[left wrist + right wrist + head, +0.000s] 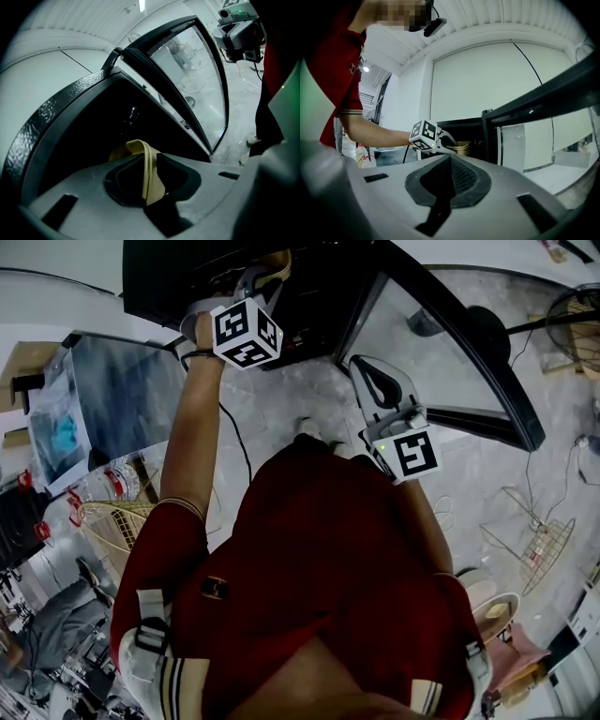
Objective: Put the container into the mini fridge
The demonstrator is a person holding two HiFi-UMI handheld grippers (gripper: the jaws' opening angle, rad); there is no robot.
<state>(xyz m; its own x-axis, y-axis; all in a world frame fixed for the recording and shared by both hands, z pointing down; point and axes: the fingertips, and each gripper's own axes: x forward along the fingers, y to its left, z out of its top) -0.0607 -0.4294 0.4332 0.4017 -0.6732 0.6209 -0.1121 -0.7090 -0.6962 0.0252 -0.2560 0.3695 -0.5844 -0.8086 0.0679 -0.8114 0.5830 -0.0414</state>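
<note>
**Desk:** What did your left gripper have hold of?

**Me:** My left gripper (148, 176) was clamped on the rim of the beige container (137, 149), with the thin wall pinched between the pads. I had reached in through the opening of the mini fridge (51, 117), so the container was inside the dark cavity. I couldn't tell whether its base was down on a shelf.

**Desk:** And the other one?

**Me:** My right gripper (451, 174) was clenched on nothing. I held it back outside the fridge, near the glass door (201, 75), which stood wide open.

**Desk:** So where were you in the job?

**Me:** At the placing step, and nearly through it, I judged. The next move called for settling the container down and easing the jaws off the rim. Then I'd have to draw the arm straight out without dragging the container along.
</note>
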